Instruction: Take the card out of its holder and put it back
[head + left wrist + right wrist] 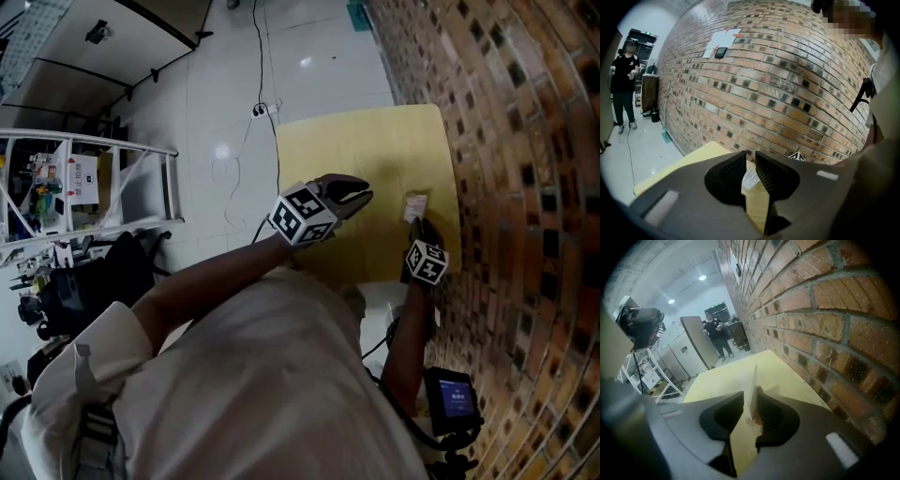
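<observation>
A pale yellow surface (pixel 366 141) stands against a brick wall (pixel 525 141), and both arms reach out over it; the right hand-held gripper (pixel 415 225) is close to the wall, its marker cube towards the person, and it is clenched on the card (pixel 414 205), a small white printed piece that stands above the surface just beside the bricks. In the right gripper view the card (pixel 752 380) shows edge-on and upright, a thin pale sheet pinched between the two dark jaws of the right hand-held gripper (pixel 751 398), with the surface (pixel 740 376) stretching away beyond it and the wall (pixel 825 310) alongside; whether a holder is around the card I cannot tell.

The left hand-held gripper (pixel 364 195) hovers over the middle of the surface, near the card but apart from it; in its own view the left hand-held gripper (pixel 750 159) is released, its jaws standing a narrow gap apart and pressing on nothing; through that gap the printed card (pixel 750 177) is visible further off, above the surface (pixel 689 166).

A person (pixel 623 79) stands far back on the white floor.
</observation>
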{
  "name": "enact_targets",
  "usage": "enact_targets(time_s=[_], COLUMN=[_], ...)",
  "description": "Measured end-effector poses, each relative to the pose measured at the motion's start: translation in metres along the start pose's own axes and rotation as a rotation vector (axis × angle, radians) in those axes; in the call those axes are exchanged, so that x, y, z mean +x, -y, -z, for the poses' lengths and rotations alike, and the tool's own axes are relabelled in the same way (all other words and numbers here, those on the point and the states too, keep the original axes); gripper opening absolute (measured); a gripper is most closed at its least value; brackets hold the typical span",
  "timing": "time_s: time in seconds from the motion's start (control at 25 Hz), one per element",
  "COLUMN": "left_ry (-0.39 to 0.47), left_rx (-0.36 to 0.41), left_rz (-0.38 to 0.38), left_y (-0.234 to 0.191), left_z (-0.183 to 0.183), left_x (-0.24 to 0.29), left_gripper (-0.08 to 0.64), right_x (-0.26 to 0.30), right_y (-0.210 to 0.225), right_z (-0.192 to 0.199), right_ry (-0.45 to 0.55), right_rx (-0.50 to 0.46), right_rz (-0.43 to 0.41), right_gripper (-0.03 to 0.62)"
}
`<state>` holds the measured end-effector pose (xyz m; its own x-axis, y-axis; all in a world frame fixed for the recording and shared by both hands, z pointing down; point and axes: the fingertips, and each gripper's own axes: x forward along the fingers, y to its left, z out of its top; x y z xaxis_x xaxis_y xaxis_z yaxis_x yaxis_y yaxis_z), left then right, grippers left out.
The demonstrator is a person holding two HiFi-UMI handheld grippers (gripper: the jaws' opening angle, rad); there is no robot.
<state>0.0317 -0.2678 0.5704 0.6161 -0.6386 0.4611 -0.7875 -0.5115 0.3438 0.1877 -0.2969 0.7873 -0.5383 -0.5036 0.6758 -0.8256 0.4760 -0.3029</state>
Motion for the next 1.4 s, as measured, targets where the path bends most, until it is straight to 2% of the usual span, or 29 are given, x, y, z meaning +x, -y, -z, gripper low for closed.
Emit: enact_targets(time_s=[0.36, 0.6, 1.4], left_ry=[0.002, 0.006, 0.015], left_rx=[-0.020, -0.028, 0.002], left_rz=[-0.019, -0.033, 0.004], left_y=[-0.008, -0.011, 0.009], left_z=[0.003, 0.004, -0.001], left_x=[-0.005, -0.010, -0.009], left_gripper=[0.063, 0.063, 0.063], right_x=[0.017, 0.018, -0.014], right_y=[0.005, 0.001, 0.003], right_z=[0.005, 0.003, -0.020], right_ry=[-0.026, -0.019, 0.068], right_rx=[0.008, 0.016, 0.050], right_rz=[0.004, 0.001, 0.026], right_gripper=[0.066, 0.031, 0.018])
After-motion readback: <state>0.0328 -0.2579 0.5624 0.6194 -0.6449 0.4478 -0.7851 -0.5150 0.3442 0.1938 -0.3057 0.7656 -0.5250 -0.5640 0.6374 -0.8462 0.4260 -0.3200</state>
